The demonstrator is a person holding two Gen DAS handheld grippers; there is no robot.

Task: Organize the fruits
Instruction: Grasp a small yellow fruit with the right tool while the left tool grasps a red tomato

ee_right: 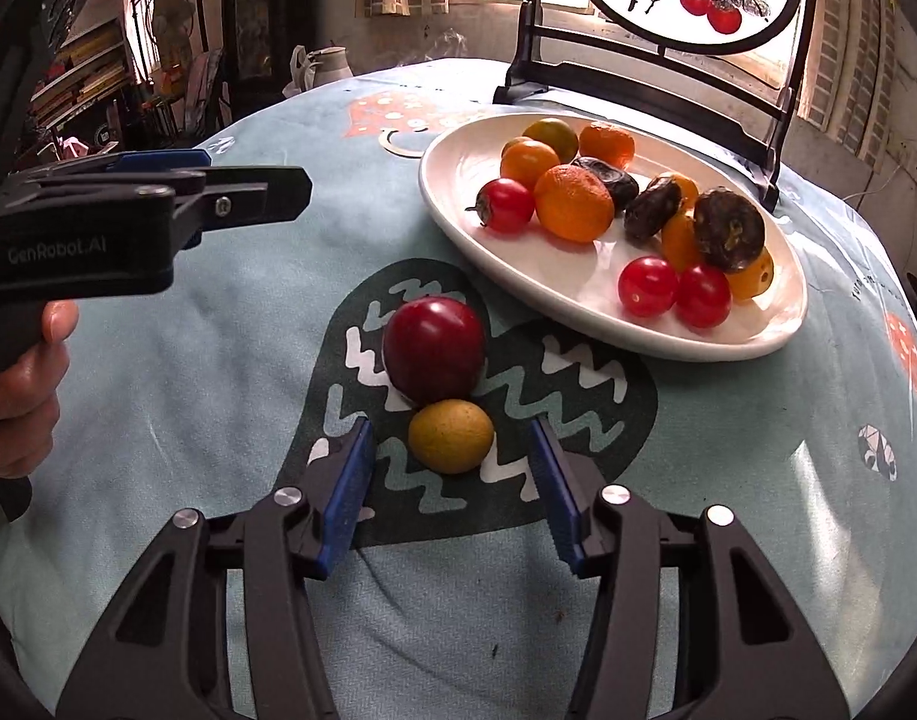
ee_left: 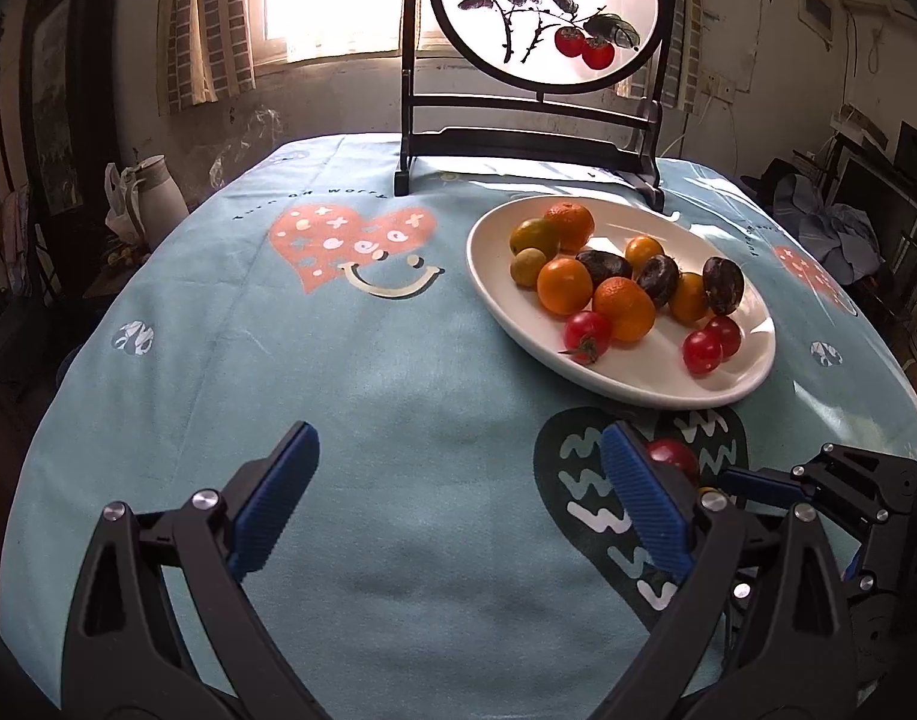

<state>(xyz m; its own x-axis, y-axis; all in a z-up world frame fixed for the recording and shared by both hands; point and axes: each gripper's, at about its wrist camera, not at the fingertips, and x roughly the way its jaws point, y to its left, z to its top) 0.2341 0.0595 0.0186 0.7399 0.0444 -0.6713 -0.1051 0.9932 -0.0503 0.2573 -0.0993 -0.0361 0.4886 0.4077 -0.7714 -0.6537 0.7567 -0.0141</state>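
right tongs (ee_right: 452, 474) agape — yellow fruit (ee_right: 450, 435) between

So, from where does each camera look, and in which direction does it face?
Left wrist: sits on the left hand-held gripper, facing across the table toward the plate and window; its open blue fingers show, plus the right hand-held gripper at the right edge.
Right wrist: sits on the right hand-held gripper, facing the yellow fruit and dark red fruit; its open fingers and the person's left hand show.
Shared: plate, dark red fruit, painted screen.
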